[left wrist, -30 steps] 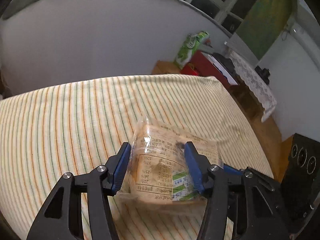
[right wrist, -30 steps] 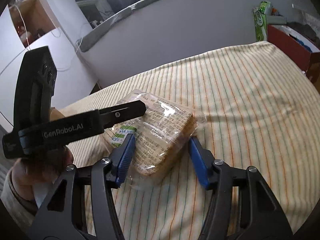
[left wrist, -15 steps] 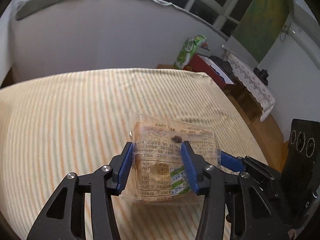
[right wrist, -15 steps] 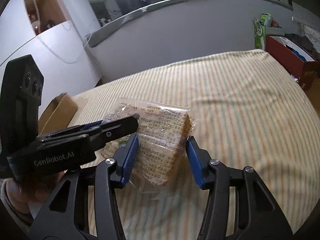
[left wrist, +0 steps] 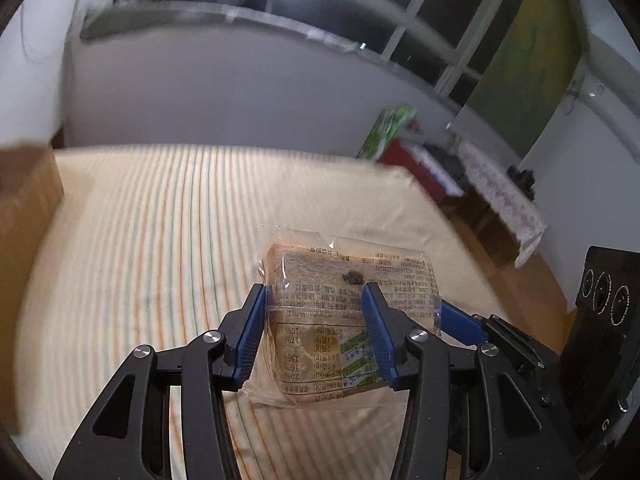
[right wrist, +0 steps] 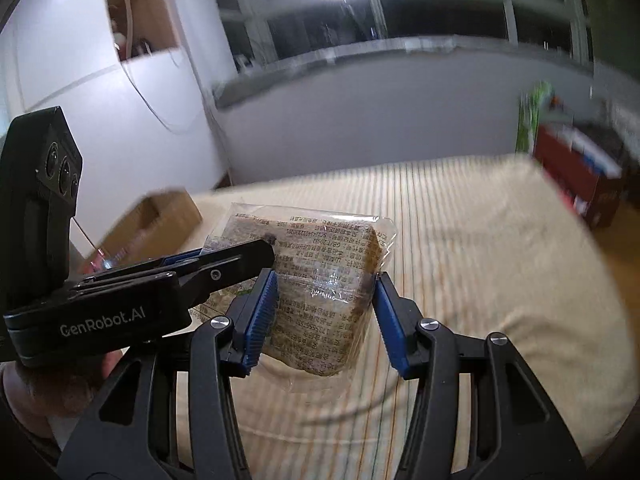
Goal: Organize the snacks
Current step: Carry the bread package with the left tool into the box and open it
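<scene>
Both grippers now carry the wrapped bread packet (left wrist: 348, 324) clear of the striped bedspread (left wrist: 140, 240); a second ago it lay flat on that cloth. The left gripper (left wrist: 316, 336) pinches one end of the packet between its blue pads, and the right gripper (right wrist: 324, 316) pinches the other end the same way. The cardboard box (right wrist: 148, 228), off the bedspread's left edge, has come into sight, so the packet looks headed there, probably to be stowed.
</scene>
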`<action>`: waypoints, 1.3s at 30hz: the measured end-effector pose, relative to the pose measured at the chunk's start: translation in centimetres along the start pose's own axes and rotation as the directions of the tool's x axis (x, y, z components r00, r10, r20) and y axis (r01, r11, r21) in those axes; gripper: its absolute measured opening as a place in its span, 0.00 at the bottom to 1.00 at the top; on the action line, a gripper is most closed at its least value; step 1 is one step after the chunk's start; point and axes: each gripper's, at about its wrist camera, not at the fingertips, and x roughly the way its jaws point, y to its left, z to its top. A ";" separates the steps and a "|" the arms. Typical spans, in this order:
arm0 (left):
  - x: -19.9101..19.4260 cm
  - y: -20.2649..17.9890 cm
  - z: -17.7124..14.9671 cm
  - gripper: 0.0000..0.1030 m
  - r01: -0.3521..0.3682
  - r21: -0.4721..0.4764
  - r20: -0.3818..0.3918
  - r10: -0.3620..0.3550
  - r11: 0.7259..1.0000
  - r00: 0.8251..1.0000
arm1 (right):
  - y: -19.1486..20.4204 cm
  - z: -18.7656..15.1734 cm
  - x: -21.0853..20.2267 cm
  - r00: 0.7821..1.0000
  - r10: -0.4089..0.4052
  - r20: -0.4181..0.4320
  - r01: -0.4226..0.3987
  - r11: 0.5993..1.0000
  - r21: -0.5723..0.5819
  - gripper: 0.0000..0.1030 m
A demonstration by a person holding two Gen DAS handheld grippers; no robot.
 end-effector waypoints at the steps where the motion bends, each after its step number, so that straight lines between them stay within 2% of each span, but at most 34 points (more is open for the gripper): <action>1: -1.1 -0.4 0.5 0.46 0.004 0.013 0.027 -0.005 1.000 1.000 | 0.6 0.7 -1.1 1.000 -0.001 0.030 0.001 1.000 -0.013 0.50; 5: -6.0 -2.4 2.5 0.46 0.011 0.072 0.139 -0.021 0.997 0.990 | 2.3 2.3 -4.1 0.996 -0.004 0.094 0.008 0.999 -0.049 0.50; 9: -8.7 -3.1 2.6 0.46 -0.014 0.108 0.191 -0.007 0.994 0.982 | 4.0 2.5 -5.0 0.995 -0.004 0.104 0.011 0.998 -0.067 0.50; 18: -9.8 -1.1 1.7 0.46 -0.004 0.074 0.204 -0.011 0.997 0.979 | 6.4 2.3 -4.8 0.997 0.001 0.080 0.008 0.994 -0.111 0.50; 25: -11.5 2.4 1.1 0.46 -0.012 0.011 0.222 0.009 1.000 0.975 | 10.3 2.2 -1.8 0.999 0.029 0.024 -0.025 0.985 -0.171 0.50; 29: -12.4 5.6 0.3 0.46 -0.037 -0.039 0.223 0.045 0.999 0.974 | 13.8 1.9 0.8 0.997 0.069 -0.020 -0.071 0.976 -0.208 0.50; 32: -13.7 8.5 -0.1 0.46 -0.072 -0.078 0.228 0.088 0.994 0.970 | 17.5 2.0 3.2 0.990 0.132 -0.054 -0.141 0.960 -0.242 0.50; 35: -15.8 11.8 -0.6 0.46 -0.127 -0.130 0.241 0.156 0.983 0.958 | 21.5 2.2 5.2 0.975 0.208 -0.080 -0.222 0.934 -0.281 0.50; 39: -19.4 16.0 -1.3 0.46 -0.218 -0.199 0.264 0.266 0.955 0.927 | 25.7 2.3 6.8 0.952 0.289 -0.103 -0.307 0.898 -0.315 0.50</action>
